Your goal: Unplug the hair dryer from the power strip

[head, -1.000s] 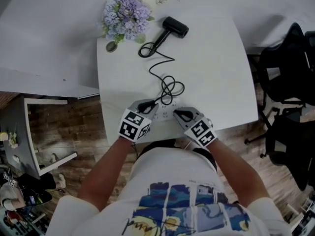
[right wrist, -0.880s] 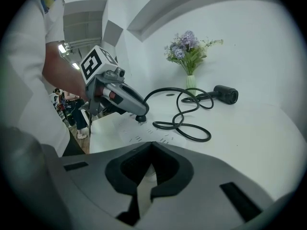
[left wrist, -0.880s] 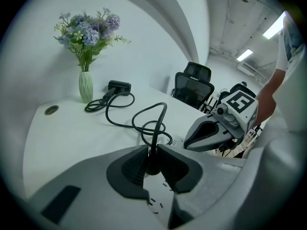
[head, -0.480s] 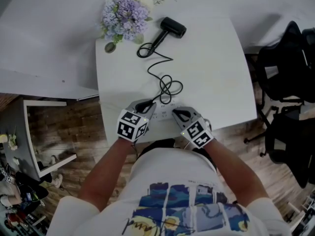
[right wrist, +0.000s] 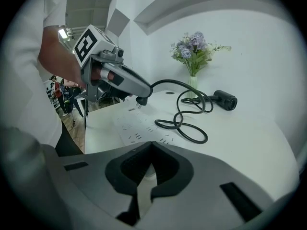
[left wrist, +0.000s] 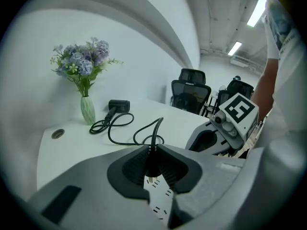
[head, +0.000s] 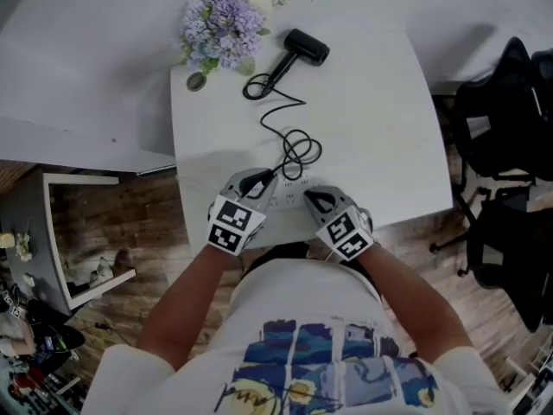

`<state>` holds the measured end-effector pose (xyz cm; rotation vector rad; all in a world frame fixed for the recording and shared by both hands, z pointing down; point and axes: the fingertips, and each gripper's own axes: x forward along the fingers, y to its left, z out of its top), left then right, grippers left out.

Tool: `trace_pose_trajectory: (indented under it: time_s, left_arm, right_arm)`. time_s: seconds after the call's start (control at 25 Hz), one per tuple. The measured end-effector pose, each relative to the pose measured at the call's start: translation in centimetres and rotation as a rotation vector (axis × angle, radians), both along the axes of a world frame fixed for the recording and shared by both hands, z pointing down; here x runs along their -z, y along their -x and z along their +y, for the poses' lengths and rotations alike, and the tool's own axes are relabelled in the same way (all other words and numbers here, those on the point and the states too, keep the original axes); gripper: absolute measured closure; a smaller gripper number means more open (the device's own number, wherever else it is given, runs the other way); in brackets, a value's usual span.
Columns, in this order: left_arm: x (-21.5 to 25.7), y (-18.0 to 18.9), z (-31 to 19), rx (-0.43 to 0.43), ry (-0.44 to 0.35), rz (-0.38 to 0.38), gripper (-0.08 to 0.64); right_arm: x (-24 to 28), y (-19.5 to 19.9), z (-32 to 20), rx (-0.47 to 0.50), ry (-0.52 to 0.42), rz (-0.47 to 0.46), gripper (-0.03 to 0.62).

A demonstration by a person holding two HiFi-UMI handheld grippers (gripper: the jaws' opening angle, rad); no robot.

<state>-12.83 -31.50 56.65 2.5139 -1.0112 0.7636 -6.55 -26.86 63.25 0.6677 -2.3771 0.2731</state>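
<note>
**White table [head: 371, 102]: plug [left wrist: 151, 166] clear of the power strip [head: 289, 199], held in your left gripper [head: 259, 180]**

White tabletop fills the space below you, with dark office chairs [head: 505, 119] on the wood floor [head: 121, 214] to its right. Your left gripper is clenched on the black plug, and its jaws have just been closing on it. The plug hangs just above the white power strip at the near edge, with its prongs bare and out of the sockets.

Your right gripper [head: 313, 199] sits just beside the left one. Its jaws are pinched together with nothing between them, tips pointing down over the strip's right end. You cannot tell whether they press on it.

From the plug, the black cord [head: 289, 137] loops across the table to the hair dryer [head: 307, 47]. The dryer lies at the far side, near a vase of purple flowers [head: 223, 20].
</note>
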Motion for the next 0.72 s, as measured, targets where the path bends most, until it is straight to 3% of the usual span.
trace_pose_trajectory:
  time_s: [0.24,0.72]
  left_arm:
    - [1.7,0.6,-1.1,0.053,0.052,0.118,0.511]
    - [4.9,1.0,-1.6,0.088,0.061,0.222,0.511]
  right_arm:
    - [0.0,0.0,-0.2,-0.004,0.035,-0.028,0.597]
    - [0.0,0.1,-0.2,0.010,0.042,-0.030,0.597]
